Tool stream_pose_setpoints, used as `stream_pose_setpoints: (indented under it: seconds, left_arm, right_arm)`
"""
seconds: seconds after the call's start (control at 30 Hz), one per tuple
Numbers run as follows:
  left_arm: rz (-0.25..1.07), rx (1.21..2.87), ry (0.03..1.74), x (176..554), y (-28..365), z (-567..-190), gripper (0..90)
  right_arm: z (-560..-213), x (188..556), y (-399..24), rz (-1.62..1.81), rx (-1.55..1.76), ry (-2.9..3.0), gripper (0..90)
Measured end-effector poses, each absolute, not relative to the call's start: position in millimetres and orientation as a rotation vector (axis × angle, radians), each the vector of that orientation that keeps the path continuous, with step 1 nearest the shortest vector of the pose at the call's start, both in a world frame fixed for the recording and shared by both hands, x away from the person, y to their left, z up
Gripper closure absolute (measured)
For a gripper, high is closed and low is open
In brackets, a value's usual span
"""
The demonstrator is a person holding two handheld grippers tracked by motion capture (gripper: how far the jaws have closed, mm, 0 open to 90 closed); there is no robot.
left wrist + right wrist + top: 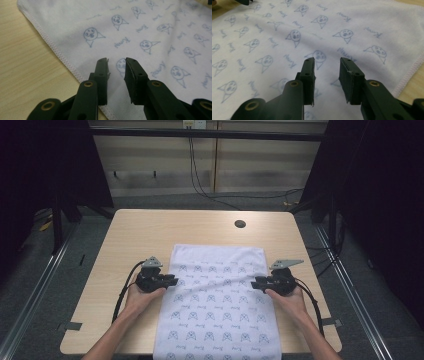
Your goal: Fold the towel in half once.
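1. Towel: white cloth printed with small blue faces and script, lying flat on the wooden table. We see its far edge straight across the table's middle and its near end hanging over the near table edge.
2. We note a faint diagonal crease running across the towel between the two grippers in the high view.
3. Containers: we record none on the table; the towel carries nothing on top of it.
4. Left gripper: held at the towel's left hem, jaws pointing inward over the cloth. In the left gripper view the jaws stand part open with a clear gap, nothing pinched between them; the stitched hem passes just under and beside the left jaw.
5. Right gripper: held at the towel's right hem, jaws pointing inward toward the left one. In the right gripper view the jaws stand apart, somewhat wider, with bare printed cloth showing through the gap; no fold is caught.
6. We cannot tell whether either set of jaw tips rests on the cloth or hangs just above it.
7. Outward: a dark round hole sits in the table beyond the towel's far edge, well apart from it. Cables run over the grey floor behind the table.
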State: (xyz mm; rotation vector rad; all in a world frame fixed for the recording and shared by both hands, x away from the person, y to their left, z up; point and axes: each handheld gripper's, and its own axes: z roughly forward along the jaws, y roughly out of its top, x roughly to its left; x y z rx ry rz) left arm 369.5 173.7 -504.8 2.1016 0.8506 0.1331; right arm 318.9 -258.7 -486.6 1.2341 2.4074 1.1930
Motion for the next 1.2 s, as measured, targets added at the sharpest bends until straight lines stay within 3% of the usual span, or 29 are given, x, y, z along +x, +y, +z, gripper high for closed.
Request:
stream_pose_setpoints:
  seconds: [0.1,0.3,0.4,0.53,0.67,1.2]
  left_arm:
    - [0.123,2.086,0.855,372,175,-503,67.9]
    - [0.131,2.103,0.856,373,174,-507,67.8]
    - [0.168,2.132,0.851,372,173,-506,72.4]
    - [0.141,2.134,0.841,369,177,-507,87.3]
    - [0.094,2.132,0.844,363,181,-506,88.9]
    - [-0.029,2.222,0.725,290,188,-499,88.6]
  right_arm:
    - [-491,332,-254,1.145,1.247,2.420,59.7]
    - [-492,340,-246,1.136,1.224,2.427,58.8]
    - [-497,340,-245,1.091,1.223,2.435,59.1]
    - [-501,338,-244,1.050,1.216,2.432,69.0]
    - [-500,330,-244,1.033,1.206,2.448,86.3]
    - [-497,269,-253,1.090,1.181,2.577,85.8]
